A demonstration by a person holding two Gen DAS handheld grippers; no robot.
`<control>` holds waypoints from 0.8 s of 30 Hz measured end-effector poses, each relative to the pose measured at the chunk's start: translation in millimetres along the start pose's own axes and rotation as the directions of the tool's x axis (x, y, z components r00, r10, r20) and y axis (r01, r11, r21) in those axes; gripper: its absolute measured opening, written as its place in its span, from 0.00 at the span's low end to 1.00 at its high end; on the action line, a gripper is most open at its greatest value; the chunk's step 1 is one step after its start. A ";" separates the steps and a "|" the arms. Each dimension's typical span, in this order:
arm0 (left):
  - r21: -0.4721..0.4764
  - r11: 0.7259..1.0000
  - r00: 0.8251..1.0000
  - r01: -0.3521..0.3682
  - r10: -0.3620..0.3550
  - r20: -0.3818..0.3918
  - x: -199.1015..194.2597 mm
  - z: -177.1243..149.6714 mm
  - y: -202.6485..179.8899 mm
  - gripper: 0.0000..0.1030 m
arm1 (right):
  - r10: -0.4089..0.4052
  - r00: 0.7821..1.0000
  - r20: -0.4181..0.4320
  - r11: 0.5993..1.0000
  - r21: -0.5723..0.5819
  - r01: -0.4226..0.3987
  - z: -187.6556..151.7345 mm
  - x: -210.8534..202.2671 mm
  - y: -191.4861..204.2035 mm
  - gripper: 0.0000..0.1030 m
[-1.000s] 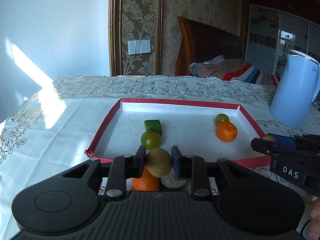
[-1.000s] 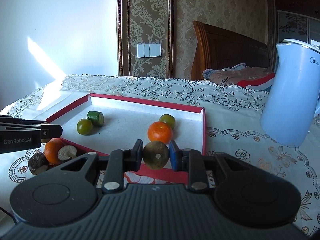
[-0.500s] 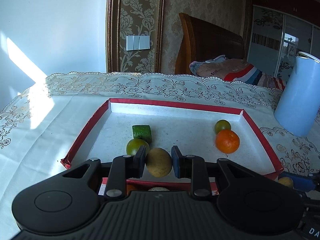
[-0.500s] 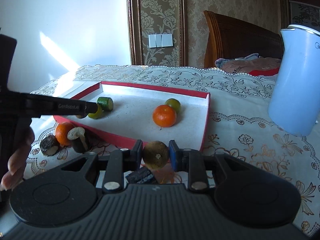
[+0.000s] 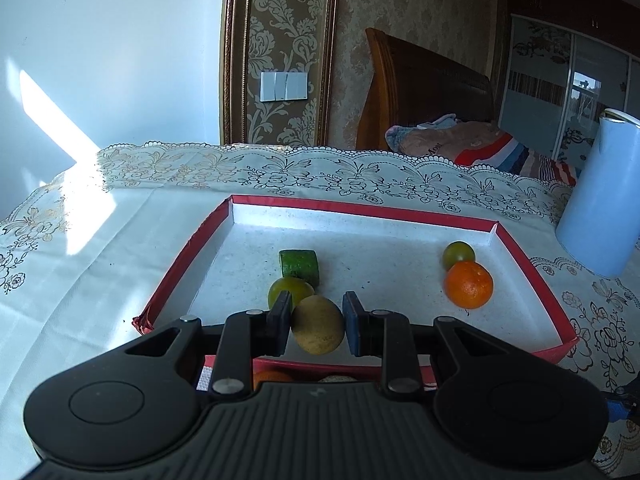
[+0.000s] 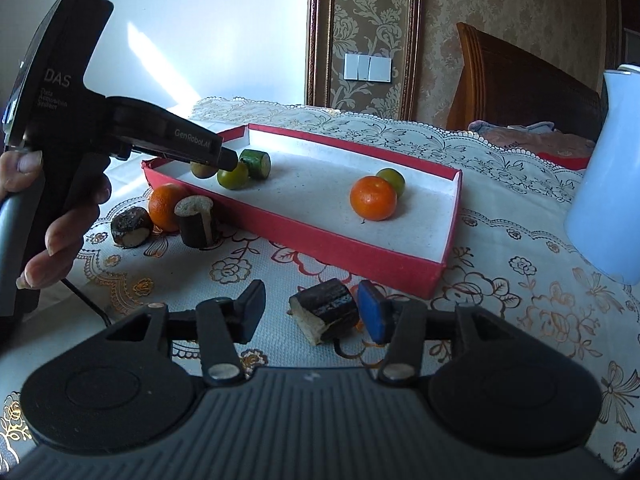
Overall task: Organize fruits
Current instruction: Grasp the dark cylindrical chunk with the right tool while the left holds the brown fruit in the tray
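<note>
Left gripper grasps a tan fruit over the tray's near rim; right gripper spread beside a dark chunk.

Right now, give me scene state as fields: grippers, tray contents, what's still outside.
left gripper: shut on tan fruit, over the tray
right gripper: open, around dark chunk lying on tablecloth
tray: orange, green chunk, green fruit, second green fruit
outside tray: second orange, brown chunk, upright chunk
nearby: blue jug
</note>
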State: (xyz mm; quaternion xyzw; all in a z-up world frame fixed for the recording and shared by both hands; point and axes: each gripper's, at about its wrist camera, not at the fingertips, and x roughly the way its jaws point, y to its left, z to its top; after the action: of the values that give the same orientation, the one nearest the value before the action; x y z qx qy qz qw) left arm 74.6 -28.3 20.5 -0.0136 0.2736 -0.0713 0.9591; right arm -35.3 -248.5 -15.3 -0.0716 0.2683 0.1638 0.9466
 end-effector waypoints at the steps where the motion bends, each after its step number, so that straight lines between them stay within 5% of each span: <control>1: -0.002 1.000 1.000 0.002 -0.002 -0.001 0.2 0.2 0.6 0.26 | -0.004 1.000 -0.003 1.000 -0.007 0.004 0.3 1.7 1.2 0.47; 5: 0.000 1.000 1.000 0.003 -0.003 -0.004 0.8 -0.2 0.6 0.26 | -0.026 0.999 -0.027 1.000 -0.002 0.026 1.6 10.3 -2.2 0.37; 24: 0.019 0.997 0.998 -0.068 0.068 -0.015 13.8 -0.8 -3.8 0.26 | -0.109 0.993 0.042 0.988 0.119 0.103 43.6 25.4 -36.9 0.29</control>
State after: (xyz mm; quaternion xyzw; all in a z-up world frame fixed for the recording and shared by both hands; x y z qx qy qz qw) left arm 85.2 -34.0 12.8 0.0053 0.2807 -0.0411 0.9589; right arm 19.1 -266.4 9.8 -0.0265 0.2504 0.0990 0.9627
